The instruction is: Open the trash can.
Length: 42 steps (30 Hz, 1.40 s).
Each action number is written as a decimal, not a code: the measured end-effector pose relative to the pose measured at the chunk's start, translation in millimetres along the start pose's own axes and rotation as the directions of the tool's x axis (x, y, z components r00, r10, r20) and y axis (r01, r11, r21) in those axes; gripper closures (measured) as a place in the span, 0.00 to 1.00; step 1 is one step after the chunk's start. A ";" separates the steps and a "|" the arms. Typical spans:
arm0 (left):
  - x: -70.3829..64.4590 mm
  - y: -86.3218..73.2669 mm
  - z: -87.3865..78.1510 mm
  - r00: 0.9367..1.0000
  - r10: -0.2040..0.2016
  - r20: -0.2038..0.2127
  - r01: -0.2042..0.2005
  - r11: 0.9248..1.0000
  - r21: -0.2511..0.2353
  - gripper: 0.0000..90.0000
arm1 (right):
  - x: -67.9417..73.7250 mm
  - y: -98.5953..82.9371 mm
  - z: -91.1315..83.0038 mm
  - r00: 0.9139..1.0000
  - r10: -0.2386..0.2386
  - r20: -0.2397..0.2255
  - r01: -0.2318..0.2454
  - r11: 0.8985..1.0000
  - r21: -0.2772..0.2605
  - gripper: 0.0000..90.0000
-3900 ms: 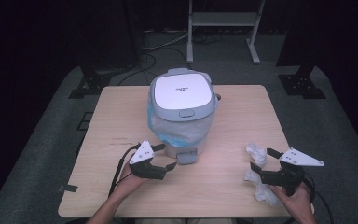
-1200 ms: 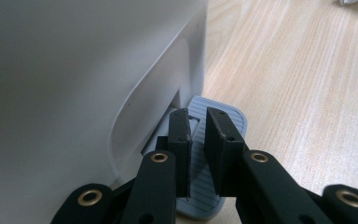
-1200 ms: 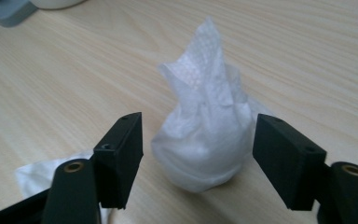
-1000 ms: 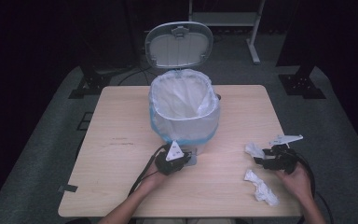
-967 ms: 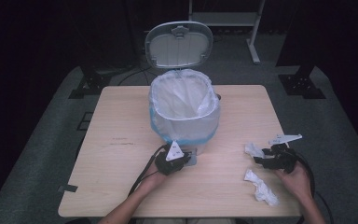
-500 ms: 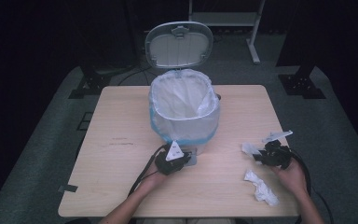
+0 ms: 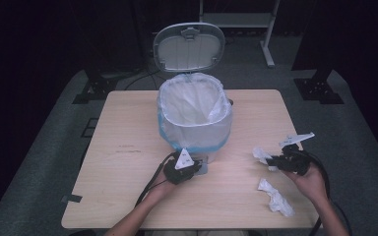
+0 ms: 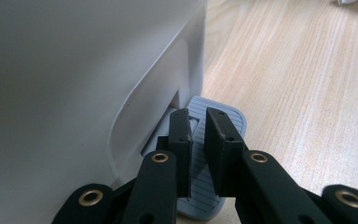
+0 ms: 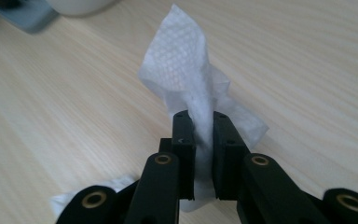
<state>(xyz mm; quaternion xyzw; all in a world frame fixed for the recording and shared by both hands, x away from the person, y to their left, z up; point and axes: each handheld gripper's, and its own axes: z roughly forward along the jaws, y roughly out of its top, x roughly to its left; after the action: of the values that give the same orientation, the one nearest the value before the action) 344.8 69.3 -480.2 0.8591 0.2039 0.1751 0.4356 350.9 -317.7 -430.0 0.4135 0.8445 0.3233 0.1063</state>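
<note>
High view: open bin (image 7: pixel 195 129), white liner (image 7: pixel 193 104)

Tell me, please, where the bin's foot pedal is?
In the left gripper view, the pedal lies under the left gripper at the bin's base.

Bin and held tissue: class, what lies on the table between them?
Bare wood: in the high view nothing lies between the bin and the tissue pinched by the right gripper.

1. Left gripper (image 7: pixel 183 167): low at table level, held from below by left hand (image 7: pixel 163 183), jaws nearly together with a narrow gap, nothing between them.
2. Right gripper (image 7: pixel 275 160): pointing left, jaws clamped, right hand (image 7: pixel 311 178) behind it, forearm entering from bottom right.
</note>
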 end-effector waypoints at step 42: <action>-0.1 -0.1 0.0 1.000 -0.005 0.007 0.005 1.000 -0.004 0.90 | 17.1 91.5 -85.9 0.978 -0.112 -0.178 0.082 0.983 -0.165 0.90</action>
<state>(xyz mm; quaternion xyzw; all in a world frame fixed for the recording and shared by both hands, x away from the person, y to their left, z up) 344.6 69.3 -480.3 0.8583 0.2041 0.1715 0.4385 359.2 -302.8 -304.5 0.3300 0.8419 0.4203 0.0747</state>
